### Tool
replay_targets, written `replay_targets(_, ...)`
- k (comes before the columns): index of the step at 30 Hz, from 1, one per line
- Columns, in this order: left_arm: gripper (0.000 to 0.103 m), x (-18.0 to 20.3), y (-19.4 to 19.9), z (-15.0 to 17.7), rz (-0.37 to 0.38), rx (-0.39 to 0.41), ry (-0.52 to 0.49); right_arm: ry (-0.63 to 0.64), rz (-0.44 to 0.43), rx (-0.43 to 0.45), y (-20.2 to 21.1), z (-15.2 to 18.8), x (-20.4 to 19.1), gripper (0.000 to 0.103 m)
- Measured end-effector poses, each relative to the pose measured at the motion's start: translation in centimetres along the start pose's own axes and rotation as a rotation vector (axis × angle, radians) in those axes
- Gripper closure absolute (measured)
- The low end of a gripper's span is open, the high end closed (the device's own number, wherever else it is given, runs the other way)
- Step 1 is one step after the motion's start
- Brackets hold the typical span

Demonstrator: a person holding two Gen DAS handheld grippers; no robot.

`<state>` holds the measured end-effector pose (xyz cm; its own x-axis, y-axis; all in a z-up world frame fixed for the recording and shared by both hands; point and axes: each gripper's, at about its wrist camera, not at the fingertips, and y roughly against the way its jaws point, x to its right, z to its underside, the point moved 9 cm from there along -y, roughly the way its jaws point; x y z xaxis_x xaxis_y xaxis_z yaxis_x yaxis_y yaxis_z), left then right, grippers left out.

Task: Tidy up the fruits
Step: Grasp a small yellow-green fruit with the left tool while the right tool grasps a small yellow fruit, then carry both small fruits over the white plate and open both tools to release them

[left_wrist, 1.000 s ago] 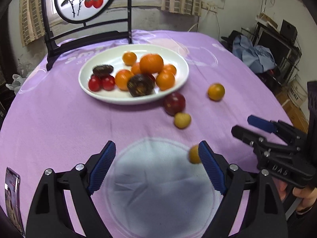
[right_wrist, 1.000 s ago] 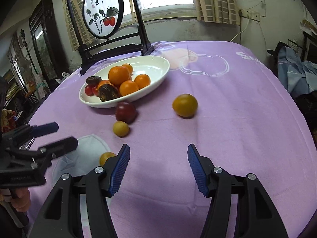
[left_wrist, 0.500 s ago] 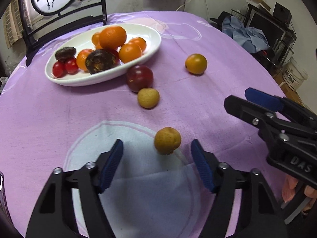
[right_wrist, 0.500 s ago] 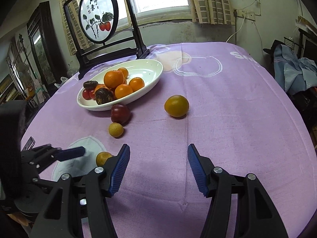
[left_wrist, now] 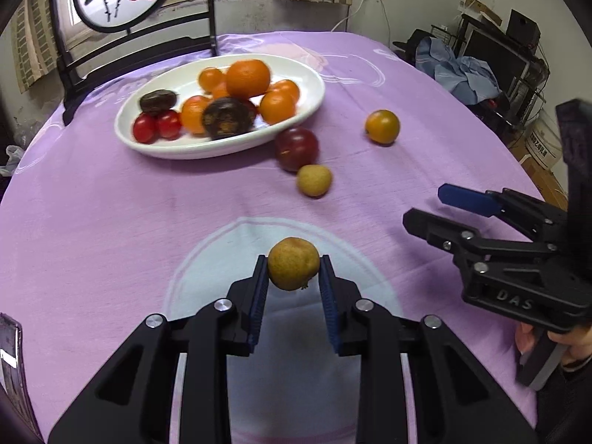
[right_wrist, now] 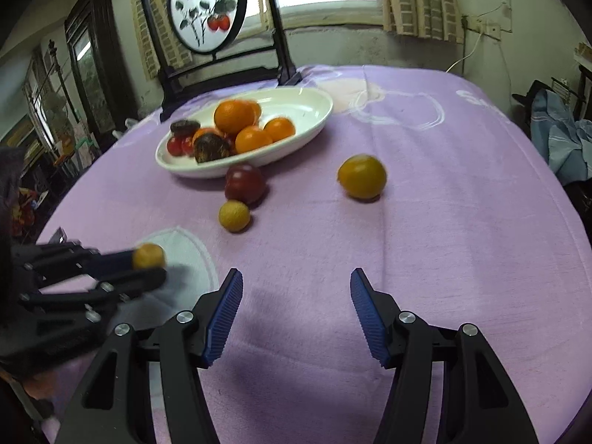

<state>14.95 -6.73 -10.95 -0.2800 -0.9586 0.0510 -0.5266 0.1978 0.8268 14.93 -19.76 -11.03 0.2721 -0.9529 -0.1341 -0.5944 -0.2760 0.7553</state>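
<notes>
Left wrist view: the left tool [left_wrist: 294,272] pinches a small yellow-brown fruit [left_wrist: 293,263] at its fingertips, above the tabletop [left_wrist: 92,199]; carry it level to the white plate [left_wrist: 318,85], releasing low.

Right wrist view: the right tool [right_wrist: 296,307] hangs spread wide and empty, near the orange fruit [right_wrist: 362,176].

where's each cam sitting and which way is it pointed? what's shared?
Left wrist: on the left gripper, low over the table, facing the plate; its fingers pinch a small yellow fruit; right gripper enters from the right.
Right wrist: on the open right gripper, facing the same plate.
Shared: plate, held fruit, purple tablecloth.
</notes>
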Motion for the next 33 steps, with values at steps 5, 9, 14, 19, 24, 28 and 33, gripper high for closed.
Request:
replay_targets(5,0.076,-3.0,0.6,0.2,-0.005,0.030,0.050,0.103,-0.008,-0.046,-1.2,0.5,-3.1,0.042)
replay_targets(9,0.076,-3.9,0.5,0.2,0.030,0.028,0.079,0.166,0.018,-0.076,-3.0,0.1,-5.1,0.044)
replay_targets(14,0.076,-4.7,0.9,-0.1,0.054,0.058,0.099,0.132,0.042,-0.075,-5.0,-2.4,-5.2,0.054)
replay_targets(19,0.076,-5.3,0.2,0.1,0.049,0.033,0.125,0.106,0.073,-0.062,-6.8,-4.3,-5.6,0.068)
replay_targets(24,0.076,-5.3,0.0,0.1,0.019,0.037,0.112,0.145,0.113,-0.060,-6.8,-4.2,-6.5,0.077)
replay_targets(28,0.076,-5.8,-0.4,0.4,0.006,0.027,0.129,0.146,0.090,-0.042,-4.7,-3.8,-6.7,0.077)
replay_targets(33,0.076,-6.0,0.4,-0.2,0.014,0.030,0.150,0.118,0.039,0.022,-0.9,-5.0,-6.2,0.077)
